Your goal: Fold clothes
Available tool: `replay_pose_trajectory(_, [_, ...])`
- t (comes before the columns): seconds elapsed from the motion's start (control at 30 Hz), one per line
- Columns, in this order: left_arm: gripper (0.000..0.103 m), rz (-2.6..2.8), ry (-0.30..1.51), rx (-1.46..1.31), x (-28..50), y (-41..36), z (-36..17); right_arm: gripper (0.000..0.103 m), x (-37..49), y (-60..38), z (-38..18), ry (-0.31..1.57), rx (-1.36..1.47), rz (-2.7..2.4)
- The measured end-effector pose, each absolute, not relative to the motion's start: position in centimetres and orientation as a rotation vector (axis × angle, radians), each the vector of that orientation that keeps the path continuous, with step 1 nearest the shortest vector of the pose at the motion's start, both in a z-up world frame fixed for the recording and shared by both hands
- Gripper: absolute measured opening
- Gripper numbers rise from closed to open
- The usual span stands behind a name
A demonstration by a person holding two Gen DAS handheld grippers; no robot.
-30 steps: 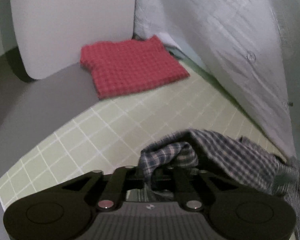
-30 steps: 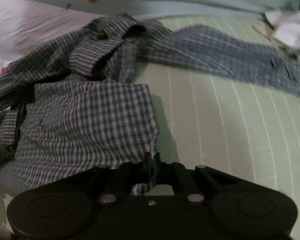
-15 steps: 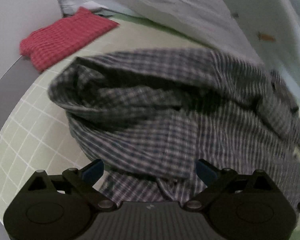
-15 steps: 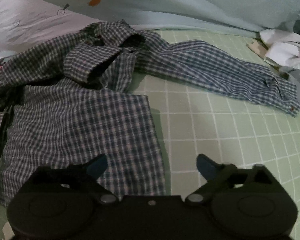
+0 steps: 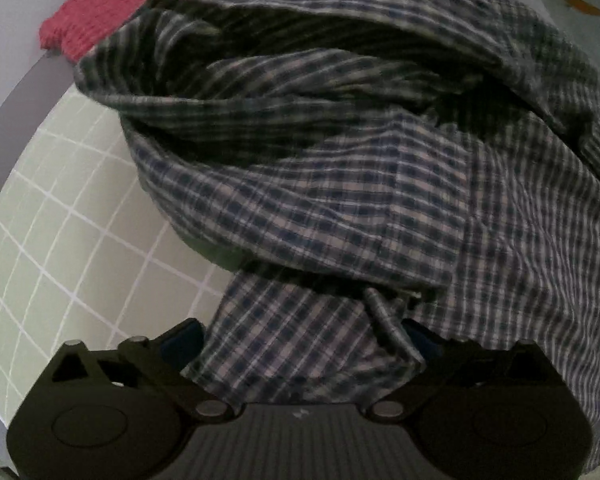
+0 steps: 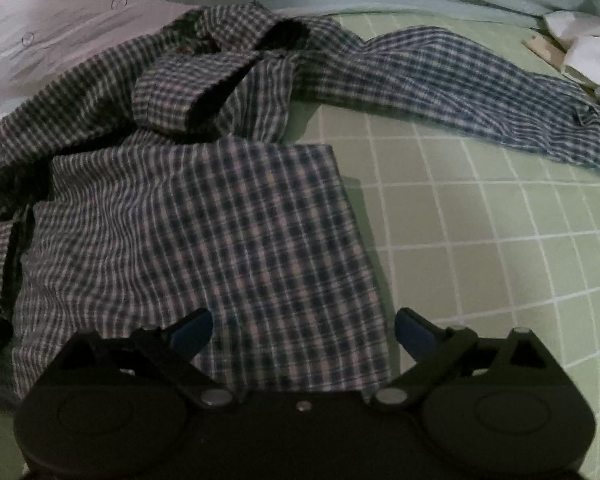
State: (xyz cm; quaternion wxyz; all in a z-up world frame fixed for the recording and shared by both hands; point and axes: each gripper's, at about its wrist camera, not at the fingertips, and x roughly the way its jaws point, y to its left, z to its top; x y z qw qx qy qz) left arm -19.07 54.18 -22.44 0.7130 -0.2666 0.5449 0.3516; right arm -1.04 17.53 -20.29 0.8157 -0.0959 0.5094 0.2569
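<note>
A blue and white checked shirt (image 5: 340, 200) lies crumpled on the green grid mat (image 5: 60, 240). My left gripper (image 5: 300, 340) is open with its jaws spread over the shirt's near edge, holding nothing. In the right wrist view the same shirt (image 6: 204, 232) lies partly flat, with one sleeve (image 6: 480, 92) stretched to the right. My right gripper (image 6: 302, 332) is open above the shirt's near hem, holding nothing.
A folded red checked cloth (image 5: 112, 12) lies at the far left on the mat's edge. A white quilt with carrot prints (image 6: 60, 28) bounds the far side. White crumpled fabric (image 6: 588, 48) lies at the far right. Bare mat (image 6: 500, 260) lies right of the shirt.
Both grippers were shut on the shirt a second ago and have opened, letting it go. The left gripper has moved in closer over the shirt.
</note>
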Motion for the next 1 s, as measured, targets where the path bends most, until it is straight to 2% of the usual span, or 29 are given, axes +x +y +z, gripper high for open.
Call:
replay_pose_trajectory(0.17, [0.103,0.759,1.204,-0.568,-19.4,53.9,-22.4,0.097,-1.6,18.0,-20.3,1.062,-0.264,0.579])
replay_pose_trajectory(0.23, [0.103,0.760,1.197,-0.563,-19.5,53.7,-22.4,0.085,-1.8,18.1,-20.3,1.052,-0.288,0.592])
replay_pose_trajectory(0.27, [0.103,0.761,1.194,-0.562,-19.5,53.6,-22.4,0.071,-1.9,18.2,-20.3,1.047,-0.300,0.598])
replay_pose_trajectory(0.3, [0.102,0.764,1.191,-0.563,-19.6,53.4,-22.4,0.050,-2.0,18.3,-20.3,1.042,-0.312,0.604])
replay_pose_trajectory(0.33, [0.099,0.769,1.185,-0.565,-19.9,53.1,-22.3,0.042,-2.1,18.4,-20.3,1.037,-0.324,0.610])
replay_pose_trajectory(0.37, [0.096,0.773,1.178,-0.567,-20.1,52.8,-22.2,0.021,-2.3,18.5,-20.3,1.032,-0.335,0.616])
replay_pose_trajectory(0.4, [0.088,0.770,1.167,-0.573,-20.4,52.5,-21.9,0.008,-2.5,18.3,-20.2,1.029,-0.334,0.621])
replay_pose_trajectory(0.43, [0.075,0.767,1.155,-0.579,-20.7,52.3,-21.7,0.007,-2.7,18.1,-20.2,1.026,-0.331,0.626])
replay_pose_trajectory(0.47, [0.068,0.764,1.143,-0.585,-20.9,52.0,-21.4,0.006,-2.9,18.0,-20.2,1.024,-0.328,0.631])
replay_pose_trajectory(0.53, [0.042,0.759,1.120,-0.596,-21.5,51.5,-20.8,0.005,-3.3,17.6,-20.1,1.018,-0.323,0.641])
replay_pose_trajectory(0.57, [0.035,0.755,1.109,-0.603,-21.8,51.2,-20.5,0.005,-3.6,17.4,-20.1,1.015,-0.320,0.646])
replay_pose_trajectory(0.6, [0.022,0.738,1.100,-0.630,-22.2,50.9,-20.4,0.004,-3.8,17.3,-20.1,1.012,-0.317,0.651])
replay_pose_trajectory(0.63, [0.017,0.721,1.092,-0.659,-22.7,50.6,-20.3,0.004,-4.3,17.2,-20.0,1.006,-0.321,0.650])
replay_pose_trajectory(0.73, [0.014,0.684,1.080,-0.697,-24.1,48.9,-20.0,0.004,-6.1,16.6,-19.7,0.963,-0.365,0.628])
replay_pose_trajectory(1.0, [0.014,0.609,1.089,-0.714,-27.6,42.7,-19.7,0.004,-8.3,11.9,-19.5,1.013,-0.328,0.575])
